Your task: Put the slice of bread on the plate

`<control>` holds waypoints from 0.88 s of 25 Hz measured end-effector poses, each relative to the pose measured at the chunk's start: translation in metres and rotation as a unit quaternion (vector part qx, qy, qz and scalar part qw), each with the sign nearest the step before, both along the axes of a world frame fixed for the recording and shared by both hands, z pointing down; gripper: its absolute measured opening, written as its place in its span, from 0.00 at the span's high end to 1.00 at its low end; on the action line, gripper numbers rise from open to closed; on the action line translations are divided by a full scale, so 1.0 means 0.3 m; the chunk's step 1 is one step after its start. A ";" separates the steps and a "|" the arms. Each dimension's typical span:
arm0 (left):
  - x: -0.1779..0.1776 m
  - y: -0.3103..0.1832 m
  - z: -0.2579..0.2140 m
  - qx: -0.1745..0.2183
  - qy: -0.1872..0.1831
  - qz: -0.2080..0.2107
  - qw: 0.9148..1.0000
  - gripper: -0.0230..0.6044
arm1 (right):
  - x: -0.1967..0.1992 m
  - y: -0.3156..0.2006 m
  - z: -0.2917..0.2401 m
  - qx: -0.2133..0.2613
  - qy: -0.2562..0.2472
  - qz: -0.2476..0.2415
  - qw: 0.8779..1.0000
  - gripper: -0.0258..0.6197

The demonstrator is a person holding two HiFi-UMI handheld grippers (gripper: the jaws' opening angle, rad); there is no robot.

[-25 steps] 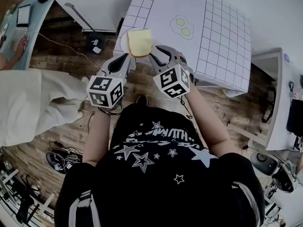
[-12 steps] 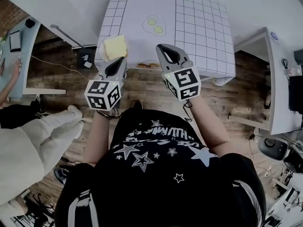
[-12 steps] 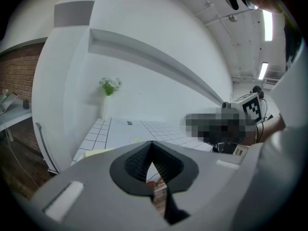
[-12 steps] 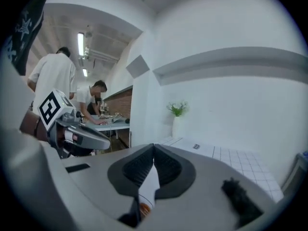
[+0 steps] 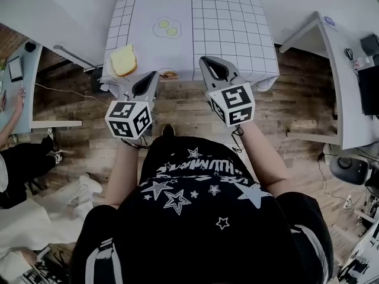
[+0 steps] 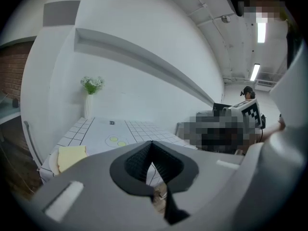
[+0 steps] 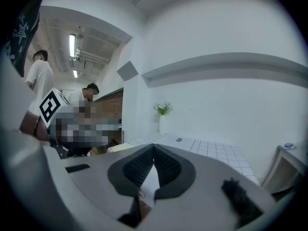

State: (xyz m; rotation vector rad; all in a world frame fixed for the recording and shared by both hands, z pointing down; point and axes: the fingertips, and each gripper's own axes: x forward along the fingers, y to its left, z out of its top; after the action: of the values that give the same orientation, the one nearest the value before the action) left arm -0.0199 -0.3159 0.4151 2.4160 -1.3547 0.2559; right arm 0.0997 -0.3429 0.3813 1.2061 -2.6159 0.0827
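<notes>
- Bread slice, pale yellow and square, lay flat on a round white plate at the near left corner of the white gridded tabletop.
- Left claw was pressed together with nothing in it, at the near edge, just right of the plate.
- Right claw was likewise pressed together and empty, over the near edge, well apart from the bread slice.

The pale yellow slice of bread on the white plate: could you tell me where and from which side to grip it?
Probably pinch its near edge across the thickness, coming low from the front-left corner of the white gridded table: the pale yellow slice of bread lies flat on the round white plate there, nearest the left gripper.
</notes>
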 end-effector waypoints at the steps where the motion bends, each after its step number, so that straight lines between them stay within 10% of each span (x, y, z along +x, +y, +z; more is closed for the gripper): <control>1: 0.017 0.015 -0.007 0.002 -0.002 -0.002 1.000 0.96 | 0.025 0.016 0.000 -0.001 -0.002 0.003 1.000 0.94; 22: 0.288 0.349 0.059 0.024 -0.023 -0.061 0.998 0.96 | 0.382 0.378 0.083 -0.009 0.012 -0.024 1.000 0.94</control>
State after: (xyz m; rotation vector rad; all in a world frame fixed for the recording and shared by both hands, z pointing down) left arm 0.0665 -0.2113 0.4326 2.3670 -1.5389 0.2511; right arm 0.2142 -0.2294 0.4063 1.1323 -2.6165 0.0820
